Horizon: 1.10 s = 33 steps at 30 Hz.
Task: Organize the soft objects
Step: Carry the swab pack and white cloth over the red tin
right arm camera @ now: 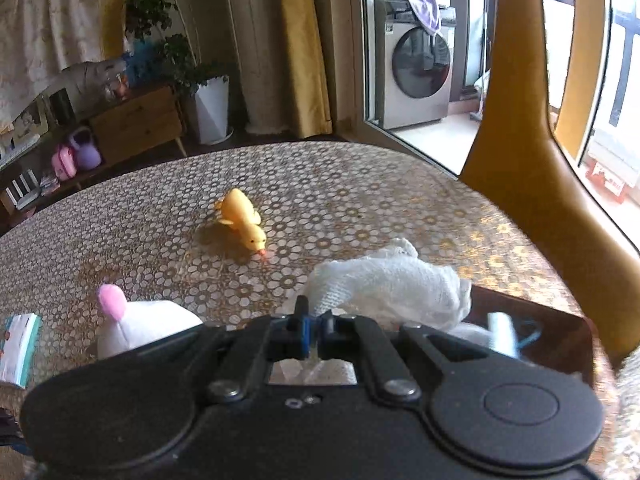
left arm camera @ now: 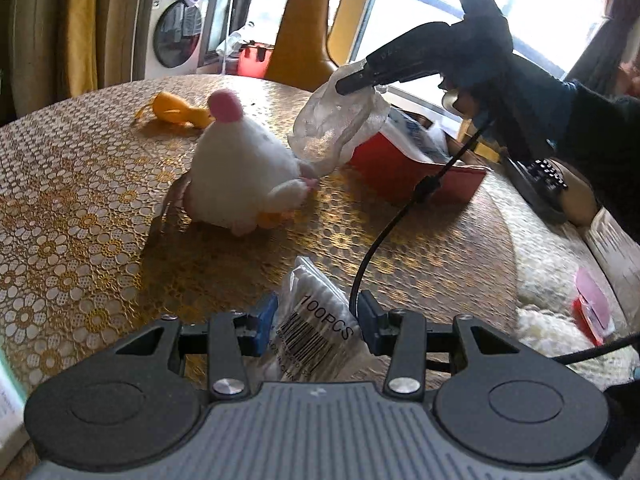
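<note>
Two tools (left arm camera: pixel 316 326), w/ swabs (left arm camera: pixel 316 320) btwn pads.

A home: washing machine (right arm camera: pixel 416 64), curtains (right arm camera: pixel 296 40), potted plant (right arm camera: pixel 176 40).

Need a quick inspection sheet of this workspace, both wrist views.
Surface: round table, gold floral-patterned cover.
Job's things: white plush toy, yellow rubber duck lying on the table; red box at the table edge.
Clutter: booklet.
Grippers: left hand-held gripper clamps a cotton swab pack; right hand-held gripper shut on white gauze cloth.
Cables: black cable hangs over the table.
Surroundings: washing machine, yellow chair.
</note>
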Available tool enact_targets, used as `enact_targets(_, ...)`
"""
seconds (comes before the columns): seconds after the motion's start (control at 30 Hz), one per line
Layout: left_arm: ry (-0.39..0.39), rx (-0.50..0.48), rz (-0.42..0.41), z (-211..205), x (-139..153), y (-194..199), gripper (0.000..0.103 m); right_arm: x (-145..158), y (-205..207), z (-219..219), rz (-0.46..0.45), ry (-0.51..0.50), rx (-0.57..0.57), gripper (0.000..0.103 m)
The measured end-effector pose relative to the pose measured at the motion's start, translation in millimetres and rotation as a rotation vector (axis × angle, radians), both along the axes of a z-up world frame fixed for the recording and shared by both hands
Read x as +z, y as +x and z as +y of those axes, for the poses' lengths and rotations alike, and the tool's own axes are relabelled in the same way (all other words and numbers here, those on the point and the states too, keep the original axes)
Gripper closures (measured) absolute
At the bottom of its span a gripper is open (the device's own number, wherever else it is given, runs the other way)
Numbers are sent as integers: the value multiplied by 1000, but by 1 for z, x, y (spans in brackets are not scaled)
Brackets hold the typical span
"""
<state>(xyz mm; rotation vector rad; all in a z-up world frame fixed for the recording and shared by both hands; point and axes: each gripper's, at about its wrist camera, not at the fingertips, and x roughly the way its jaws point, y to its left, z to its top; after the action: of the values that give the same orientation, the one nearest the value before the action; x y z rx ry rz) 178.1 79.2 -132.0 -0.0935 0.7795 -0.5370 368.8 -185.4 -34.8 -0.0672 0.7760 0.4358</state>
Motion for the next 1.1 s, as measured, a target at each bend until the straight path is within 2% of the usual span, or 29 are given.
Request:
enact_targets(0.3, -29, -58, 45, 4, -24, 14, 58, -18, 16, 17, 45, 28, 14, 100)
enact_targets(0.4, -28, -58, 52, 9, -25, 12, 45, -21, 16, 19, 58, 30, 18, 100)
enact_targets(0.43, -27, -56, 55, 11, -25, 12, 37, -21, 15, 19, 62, 30, 18, 100)
enact_targets(0.53, -34, -75, 56, 22, -22, 8, 34, -21, 15, 19, 66, 29, 17, 100)
enact_targets(0.63, -1, -132, 33, 28, -15, 3, 32, -19, 15, 17, 68, 35, 10, 100)
enact_targets(0.83, 142, -262, -6, 6, -18, 1, 31, -20, 13, 10, 81, 46, -6, 100)
enact_targets(1.1, 199, -254, -35, -9, -26, 0, 32, -21, 10, 9, 95, 46, -3, 100)
